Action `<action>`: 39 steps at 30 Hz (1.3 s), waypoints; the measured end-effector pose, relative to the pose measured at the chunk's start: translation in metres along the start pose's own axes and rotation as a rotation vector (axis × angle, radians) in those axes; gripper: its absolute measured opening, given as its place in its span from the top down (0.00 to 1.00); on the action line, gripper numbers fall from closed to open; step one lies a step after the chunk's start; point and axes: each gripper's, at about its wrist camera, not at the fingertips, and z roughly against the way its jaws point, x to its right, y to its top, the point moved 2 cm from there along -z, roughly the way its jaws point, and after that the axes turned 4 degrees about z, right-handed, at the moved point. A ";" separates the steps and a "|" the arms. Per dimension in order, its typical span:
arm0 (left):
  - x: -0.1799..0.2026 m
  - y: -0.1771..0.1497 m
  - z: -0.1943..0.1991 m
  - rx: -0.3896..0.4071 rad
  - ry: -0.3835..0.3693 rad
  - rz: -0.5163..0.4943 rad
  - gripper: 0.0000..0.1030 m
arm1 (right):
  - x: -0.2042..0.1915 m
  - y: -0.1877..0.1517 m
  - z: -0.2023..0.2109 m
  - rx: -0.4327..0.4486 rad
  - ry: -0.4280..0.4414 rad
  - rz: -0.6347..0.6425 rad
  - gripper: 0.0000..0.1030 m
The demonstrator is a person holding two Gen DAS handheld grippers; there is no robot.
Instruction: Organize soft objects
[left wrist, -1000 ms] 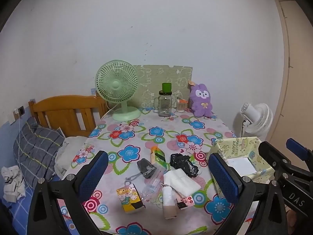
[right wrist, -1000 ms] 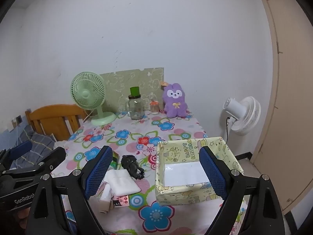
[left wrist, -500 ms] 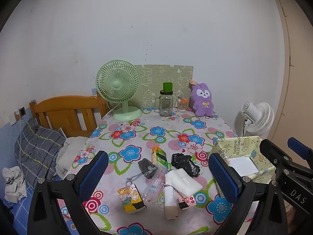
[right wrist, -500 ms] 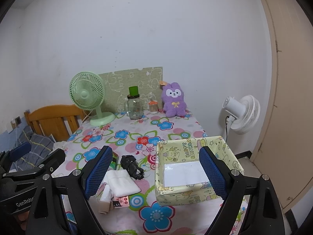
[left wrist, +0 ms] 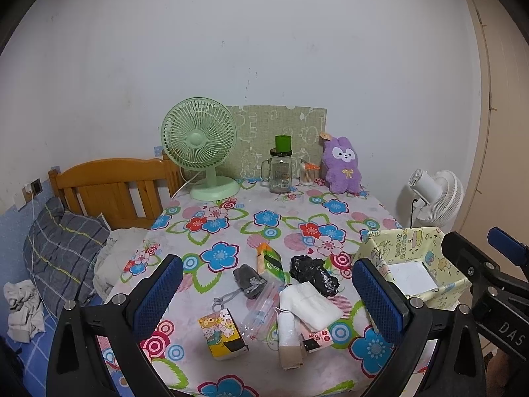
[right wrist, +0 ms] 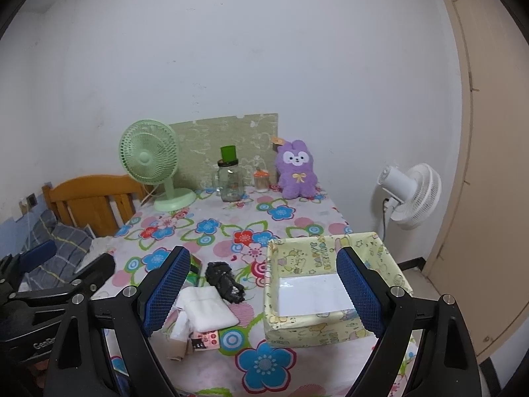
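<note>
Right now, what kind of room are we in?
Likely a bedroom at home: a wooden headboard with a pillow beside a floral-cloth table, and a plush toy by the wall.

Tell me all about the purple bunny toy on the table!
The purple bunny toy is a fluffy plush with two upright ears, a white face with dark eyes, and a small yellow bow on its chest. A tan tag hangs by one ear. It sits upright at the table's far edge, facing the camera, in front of the white wall, beside a small orange-lidded jar and the green board.
</note>
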 end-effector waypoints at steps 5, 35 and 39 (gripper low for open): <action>-0.001 0.001 0.000 0.001 -0.003 0.006 0.00 | -0.002 0.001 0.000 0.003 -0.016 0.006 0.11; 0.004 0.000 -0.001 0.015 -0.006 -0.007 0.01 | 0.004 0.002 -0.002 0.003 -0.054 -0.015 0.11; 0.006 -0.001 -0.001 0.016 -0.006 -0.008 0.01 | 0.004 0.003 -0.003 0.006 -0.057 -0.014 0.11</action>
